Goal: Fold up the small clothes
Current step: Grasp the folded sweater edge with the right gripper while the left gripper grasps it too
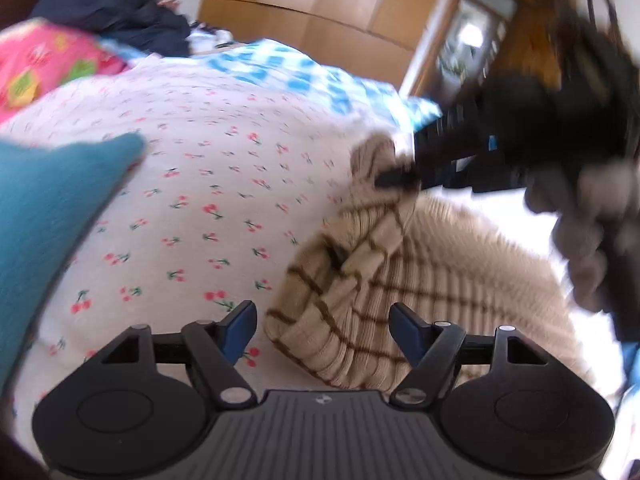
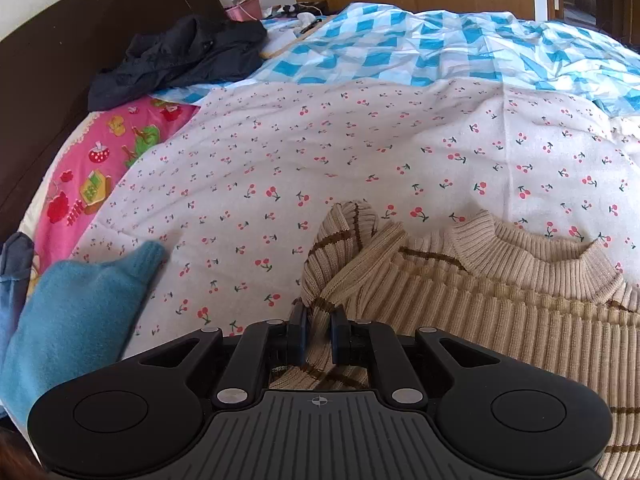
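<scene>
Sweater [image 2: 500, 300], beige ribbed knit, lay on the cherry-print sheet [image 2: 320, 152]. Right gripper [image 2: 319, 334] pinched its sleeve [image 2: 344, 240]; left gripper [image 1: 322, 328] hung open, empty. Soft, floppy stuff, best taken by cuff or hem.

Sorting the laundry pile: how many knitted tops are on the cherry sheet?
2: the beige sweater at the near right, its sleeve in the right gripper; the teal knit at the near left. Others may be hidden.
</scene>
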The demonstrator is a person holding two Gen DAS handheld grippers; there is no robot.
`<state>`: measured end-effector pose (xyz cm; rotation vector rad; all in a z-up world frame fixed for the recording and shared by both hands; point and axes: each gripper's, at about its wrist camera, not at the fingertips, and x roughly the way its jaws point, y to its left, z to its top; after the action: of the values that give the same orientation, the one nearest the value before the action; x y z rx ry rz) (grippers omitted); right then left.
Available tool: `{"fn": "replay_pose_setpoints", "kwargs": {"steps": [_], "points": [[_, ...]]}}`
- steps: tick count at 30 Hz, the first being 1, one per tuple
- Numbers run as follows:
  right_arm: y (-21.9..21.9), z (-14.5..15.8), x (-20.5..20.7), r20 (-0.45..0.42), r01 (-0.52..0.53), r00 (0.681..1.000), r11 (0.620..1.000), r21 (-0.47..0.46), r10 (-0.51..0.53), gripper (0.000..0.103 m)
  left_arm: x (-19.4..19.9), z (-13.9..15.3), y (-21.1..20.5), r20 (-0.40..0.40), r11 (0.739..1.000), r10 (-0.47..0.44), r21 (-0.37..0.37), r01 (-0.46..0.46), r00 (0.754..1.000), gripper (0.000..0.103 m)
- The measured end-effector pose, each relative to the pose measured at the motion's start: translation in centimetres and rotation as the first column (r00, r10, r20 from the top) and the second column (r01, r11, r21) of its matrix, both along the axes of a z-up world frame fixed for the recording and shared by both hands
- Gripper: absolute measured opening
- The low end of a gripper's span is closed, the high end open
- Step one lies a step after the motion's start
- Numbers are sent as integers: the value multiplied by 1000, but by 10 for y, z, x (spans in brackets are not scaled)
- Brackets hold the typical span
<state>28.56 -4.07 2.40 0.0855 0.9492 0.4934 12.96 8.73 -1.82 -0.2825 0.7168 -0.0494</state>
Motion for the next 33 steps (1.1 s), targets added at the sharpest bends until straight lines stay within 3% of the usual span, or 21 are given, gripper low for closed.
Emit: {"fn": "replay_pose_setpoints", "kwargs": {"steps": [1, 4, 5, 9, 15, 18, 22, 26, 28, 33], "points": [[-4, 0, 0, -2, 4, 1000, 1000, 11, -4, 10, 5, -2, -5, -13, 1000, -3, 30, 3, 1000, 74], [-20, 1, -2, -6, 16, 1000, 999, 52, -16, 10, 10, -1, -10, -50, 1000, -3, 30, 4, 999, 28], [-27, 2, -3, -7, 20, 1000, 998, 67, -20, 10, 8, 3, -15, -36, 1000, -11, 3, 11, 999, 24], [-73, 13, -12, 5, 56, 998, 987, 149, -58, 10, -2, 33, -53, 51, 996, -90, 11, 89, 995, 22], [-175, 31, -28, 41, 168, 982, 951, 258, -184, 10, 1, 76, -139, 137, 947, -320, 23, 320, 937, 22], [-228, 20, -32, 27, 253, 962, 927, 275, -270, 10, 11, 73, -183, 112, 916, -397, -2, 400, 911, 22], [-277, -19, -34, -54, 351, 935, 897, 271, -350, 10, 18, 48, -242, 27, 875, -483, 12, 483, 875, 22], [-308, -59, -38, -138, 422, 907, 860, 288, -399, 10, 19, 24, -281, -69, 844, -528, 67, 532, 847, 22], [-316, -68, -43, -156, 437, 899, 838, 326, -408, 10, 18, 22, -288, -83, 837, -534, 87, 540, 841, 22], [-316, -74, -49, -137, 433, 901, 828, 358, -412, 10, 22, 23, -284, -96, 837, -530, 97, 538, 842, 22]]}}
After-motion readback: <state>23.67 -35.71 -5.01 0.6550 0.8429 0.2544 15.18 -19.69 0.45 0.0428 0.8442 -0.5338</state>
